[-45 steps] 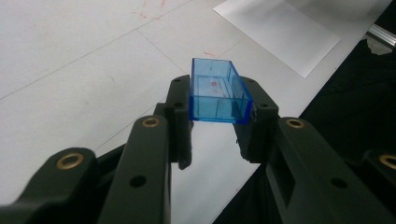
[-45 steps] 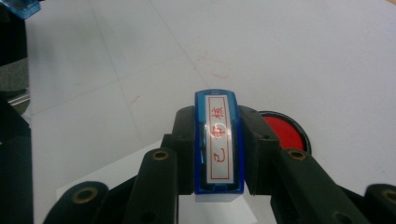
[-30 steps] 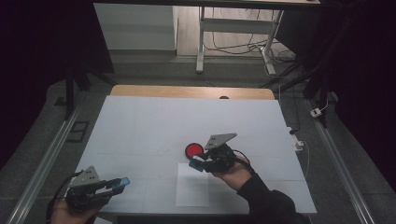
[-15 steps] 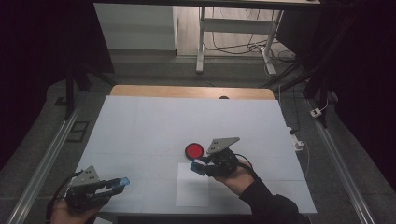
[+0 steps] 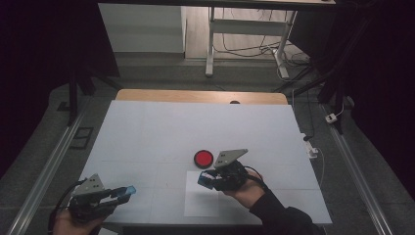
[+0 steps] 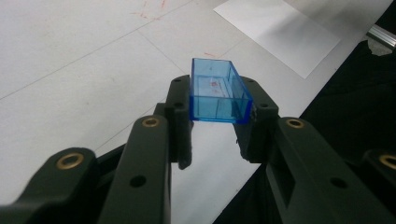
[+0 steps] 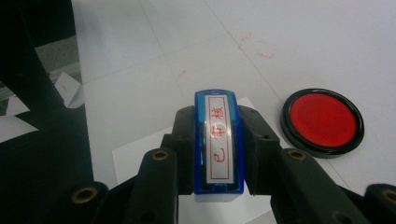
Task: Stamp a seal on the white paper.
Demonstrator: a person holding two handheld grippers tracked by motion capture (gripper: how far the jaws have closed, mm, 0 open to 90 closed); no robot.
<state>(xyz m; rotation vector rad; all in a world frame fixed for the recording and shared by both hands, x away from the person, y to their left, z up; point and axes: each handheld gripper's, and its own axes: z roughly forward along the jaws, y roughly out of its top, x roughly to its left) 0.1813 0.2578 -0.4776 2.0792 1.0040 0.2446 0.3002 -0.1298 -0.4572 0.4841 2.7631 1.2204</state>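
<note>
My left gripper is near the table's front left corner, shut on a clear blue rectangular cap. In the left gripper view the cap sits crosswise between the pads of that gripper, open side up. My right gripper hovers over a white paper sheet, shut on a blue stamp. The right gripper view shows the stamp with red characters on its label, clamped by the gripper. A round red ink pad lies just beyond it, the same ink pad sitting to the right.
The white table has a wooden strip along its far edge. Cables and a plug block lie off the right side. Metal rails run along both sides of the table.
The right gripper with the stamp has shifted slightly away from the ink pad toward the near edge, over the paper. The left gripper has stayed put.
</note>
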